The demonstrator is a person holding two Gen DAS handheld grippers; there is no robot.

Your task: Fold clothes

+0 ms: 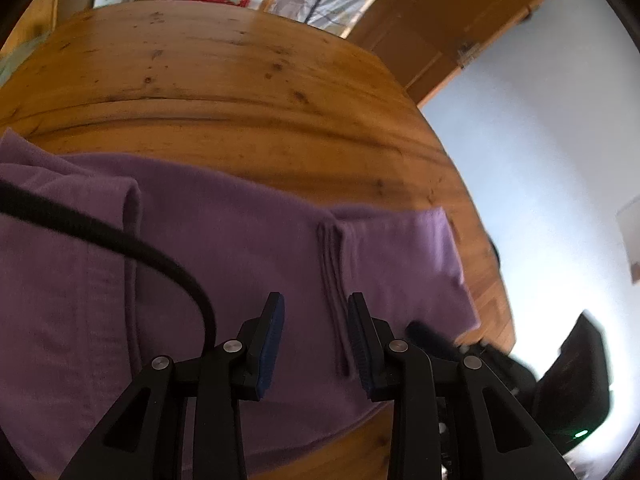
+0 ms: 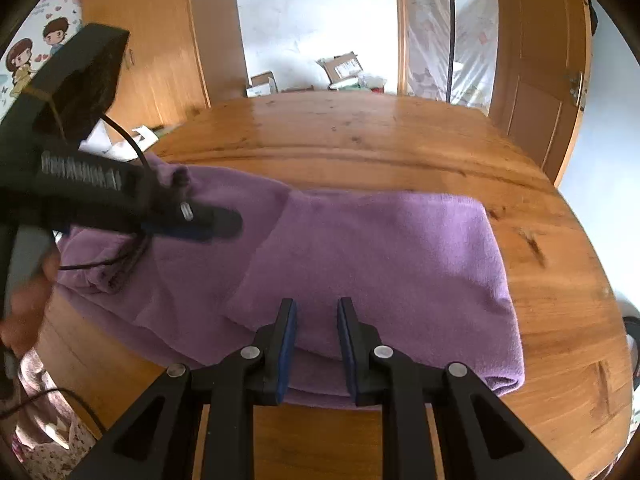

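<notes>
- A purple garment (image 2: 360, 264), folded over itself, lies on the wooden table (image 2: 360, 136), reaching its near edge and close to its right edge.
- The left gripper (image 1: 316, 312) hangs above the cloth with its jaws parted and nothing between them.
- The right gripper (image 2: 317, 316) hovers over the garment's near folded edge, jaws apart, gripping nothing.

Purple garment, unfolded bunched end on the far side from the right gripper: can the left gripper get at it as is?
Probably yes. The left gripper hangs over that end of the purple garment with jaws apart and nothing between them. Only its own cable trails across the cloth.
</notes>
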